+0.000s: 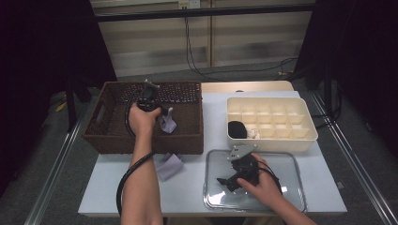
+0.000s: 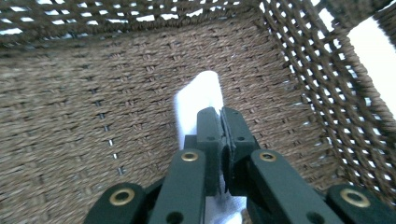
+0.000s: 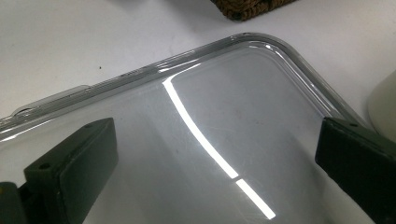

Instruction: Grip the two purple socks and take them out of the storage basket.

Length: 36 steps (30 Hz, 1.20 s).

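Now pale cloth pinched between left claw jaws.

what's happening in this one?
A person is working at a table with a gripper in each hand. The left gripper is shut on a pale cloth item inside the brown woven basket. The right gripper is open and rests over the clear plastic lid near the cream divided box, holding nothing. Another pale cloth lies on the table in front of the basket.
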Each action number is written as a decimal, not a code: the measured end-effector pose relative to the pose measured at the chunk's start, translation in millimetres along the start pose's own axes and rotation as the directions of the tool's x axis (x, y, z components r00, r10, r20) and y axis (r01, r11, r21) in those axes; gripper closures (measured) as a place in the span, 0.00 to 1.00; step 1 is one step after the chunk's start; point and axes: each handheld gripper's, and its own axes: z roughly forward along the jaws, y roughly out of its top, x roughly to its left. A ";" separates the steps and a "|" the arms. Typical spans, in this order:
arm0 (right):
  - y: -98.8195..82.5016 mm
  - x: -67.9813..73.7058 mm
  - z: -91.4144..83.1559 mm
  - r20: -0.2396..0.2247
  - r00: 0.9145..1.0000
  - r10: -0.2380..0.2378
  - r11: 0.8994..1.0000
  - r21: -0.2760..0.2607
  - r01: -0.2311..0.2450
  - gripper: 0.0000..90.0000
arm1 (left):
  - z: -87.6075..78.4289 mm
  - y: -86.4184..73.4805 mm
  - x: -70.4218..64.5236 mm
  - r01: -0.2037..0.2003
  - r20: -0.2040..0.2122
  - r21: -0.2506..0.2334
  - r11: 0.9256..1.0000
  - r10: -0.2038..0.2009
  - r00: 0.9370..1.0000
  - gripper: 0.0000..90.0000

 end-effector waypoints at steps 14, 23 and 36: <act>0.0 -0.1 0.0 0.001 1.000 -0.003 1.000 -0.001 0.003 0.00 | -56.3 10.5 -9.6 0.018 0.076 -0.069 0.997 -0.013 0.997 0.97; 0.0 0.0 0.0 0.001 1.000 -0.003 1.000 -0.001 0.003 0.00 | -83.6 12.7 -20.9 0.022 0.127 -0.098 0.995 -0.009 0.992 0.97; 0.0 -0.2 0.1 0.001 1.000 -0.005 1.000 -0.001 0.005 0.00 | -111.5 8.0 -27.5 0.002 0.140 -0.095 0.996 0.012 0.990 0.97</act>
